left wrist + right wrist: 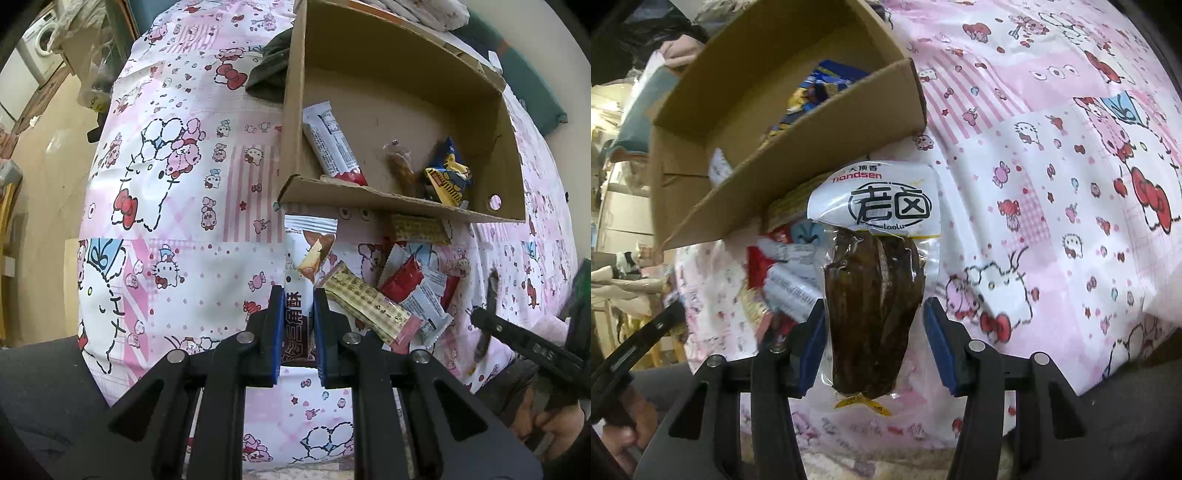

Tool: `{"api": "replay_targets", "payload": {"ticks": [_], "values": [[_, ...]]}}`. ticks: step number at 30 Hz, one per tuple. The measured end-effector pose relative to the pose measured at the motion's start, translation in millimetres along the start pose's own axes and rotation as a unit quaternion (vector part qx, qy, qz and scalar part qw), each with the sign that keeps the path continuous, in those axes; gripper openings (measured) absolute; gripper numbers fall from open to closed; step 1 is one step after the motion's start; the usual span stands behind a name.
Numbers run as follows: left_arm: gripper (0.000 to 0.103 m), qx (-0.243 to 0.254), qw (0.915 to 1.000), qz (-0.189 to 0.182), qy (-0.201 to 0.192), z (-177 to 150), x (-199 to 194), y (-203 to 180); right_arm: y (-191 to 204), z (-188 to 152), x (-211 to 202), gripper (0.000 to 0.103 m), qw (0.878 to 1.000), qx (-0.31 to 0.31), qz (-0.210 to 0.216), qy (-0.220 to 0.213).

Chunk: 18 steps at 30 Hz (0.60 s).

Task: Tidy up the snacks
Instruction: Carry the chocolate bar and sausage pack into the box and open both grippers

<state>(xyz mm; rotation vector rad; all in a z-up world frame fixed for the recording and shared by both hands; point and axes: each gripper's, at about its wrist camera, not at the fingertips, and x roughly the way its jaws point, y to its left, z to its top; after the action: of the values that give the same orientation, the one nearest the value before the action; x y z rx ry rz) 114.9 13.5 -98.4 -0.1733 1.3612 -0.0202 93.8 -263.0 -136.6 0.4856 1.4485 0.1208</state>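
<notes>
A cardboard box (pixel 402 74) lies on its side on a pink cartoon-print cloth (pixel 177 206). Inside it are a white and red bar (pixel 332 147), a brown snack (pixel 400 166) and a blue and yellow packet (pixel 448 175). Several loose snacks (pixel 402 291) are piled in front of its lower flap. My left gripper (pixel 298 295) is shut on a white and brown snack packet (pixel 297 269). My right gripper (pixel 874 306) is shut on a clear vacuum pack of dark brown food (pixel 873 302) with a white label, just in front of the box (pixel 812 122).
A dark cloth (pixel 269 74) lies left of the box and a dark green cushion (pixel 532 85) lies behind it. A washing machine (pixel 40 48) stands far left, beyond the cloth's edge. A hand (pixel 550 435) holds the right gripper's handle at the lower right.
</notes>
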Motion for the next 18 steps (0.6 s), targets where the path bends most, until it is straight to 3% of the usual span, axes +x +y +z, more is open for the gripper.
{"api": "replay_targets", "payload": {"ticks": [7, 18], "values": [[0.012, 0.002, 0.9999, -0.010, -0.008, -4, -14, -1, 16, -34, -35, 0.054, 0.997, -0.030, 0.064, -0.011], [0.012, 0.007, 0.9961, -0.025, -0.085, 24, -76, -11, 40, -19, -101, 0.054, 0.978, -0.084, 0.163, -0.104]]}}
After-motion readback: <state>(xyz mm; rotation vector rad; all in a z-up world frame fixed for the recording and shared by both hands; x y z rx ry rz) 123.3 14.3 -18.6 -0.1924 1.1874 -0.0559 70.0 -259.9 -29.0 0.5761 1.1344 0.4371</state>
